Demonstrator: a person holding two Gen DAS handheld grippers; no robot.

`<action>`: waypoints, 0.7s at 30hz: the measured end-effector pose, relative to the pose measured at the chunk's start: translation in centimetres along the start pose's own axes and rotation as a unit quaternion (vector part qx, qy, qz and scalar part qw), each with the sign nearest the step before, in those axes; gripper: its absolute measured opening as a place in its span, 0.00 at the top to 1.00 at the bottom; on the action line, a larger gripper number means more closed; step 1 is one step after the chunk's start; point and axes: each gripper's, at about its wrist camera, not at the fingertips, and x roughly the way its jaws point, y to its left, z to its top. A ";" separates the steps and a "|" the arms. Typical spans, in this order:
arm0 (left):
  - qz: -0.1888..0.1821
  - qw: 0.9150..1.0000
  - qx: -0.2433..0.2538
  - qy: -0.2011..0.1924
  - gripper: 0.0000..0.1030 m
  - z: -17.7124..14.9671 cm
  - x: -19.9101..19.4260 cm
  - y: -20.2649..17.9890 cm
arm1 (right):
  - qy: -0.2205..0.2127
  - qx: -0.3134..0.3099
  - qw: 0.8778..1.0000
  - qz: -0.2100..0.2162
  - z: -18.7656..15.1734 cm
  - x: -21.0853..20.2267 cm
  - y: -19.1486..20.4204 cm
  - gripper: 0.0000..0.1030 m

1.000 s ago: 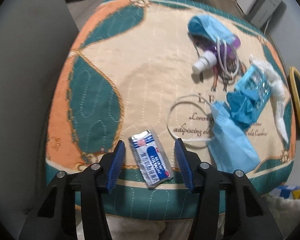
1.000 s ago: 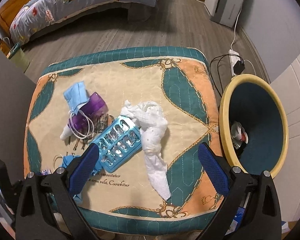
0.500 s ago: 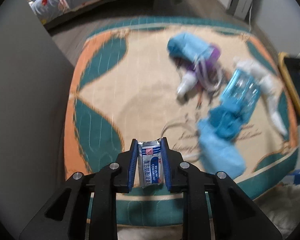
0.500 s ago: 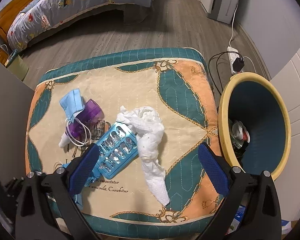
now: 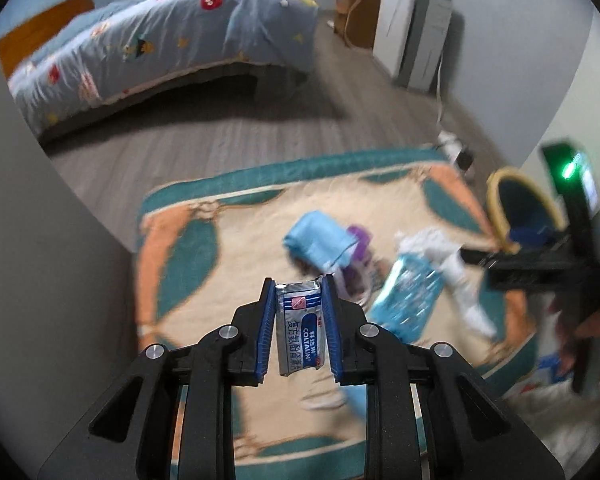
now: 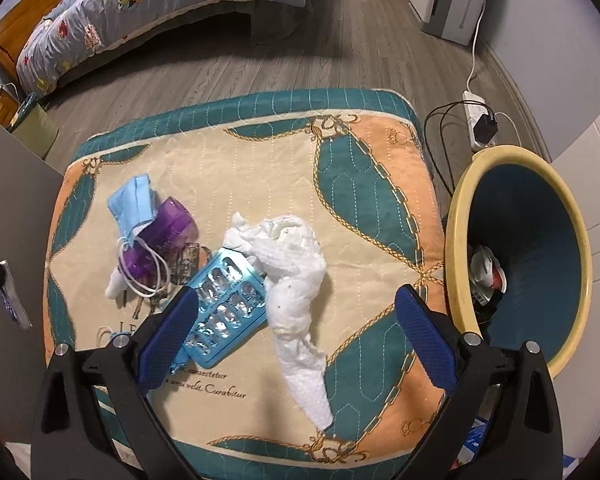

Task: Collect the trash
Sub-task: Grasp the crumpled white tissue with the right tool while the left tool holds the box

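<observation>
Left wrist view: left gripper (image 5: pixel 297 312) clamped on a silver-and-blue medicine sachet (image 5: pixel 300 330), held upright between the blue pads and lifted clear of the quilted cushion top (image 5: pixel 236 256). Yellow-rimmed bin (image 5: pixel 500 204) sits off the cushion's right edge, and the right gripper's body partly blocks the line to it. Right wrist view: right gripper (image 6: pixel 296 334) spread wide, empty, hovering over the blue blister pack (image 6: pixel 226 308) and crumpled white tissue (image 6: pixel 296 272); blue face mask (image 6: pixel 132 202) and purple bottle (image 6: pixel 160 236) lie further left. Bin (image 6: pixel 458 240) already holds some scraps. Judged step: carry the sachet across to the bin. Best done by keeping the squeeze steady, passing above the clutter rather than through it, and letting go only once the pads are over the bin mouth. Against one second ago: sachet then lay flat near the cushion's front edge between open jaws; now it is gripped and raised, the view tilted up toward the bed (image 5: pixel 160 48). Right gripper scarcely changed.
</observation>
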 end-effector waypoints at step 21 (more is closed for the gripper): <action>-0.033 0.999 0.027 -0.005 0.76 1.7 2.3 -1.9 | 0.061 -0.045 0.997 0.008 0.2 3.3 0.7 0.74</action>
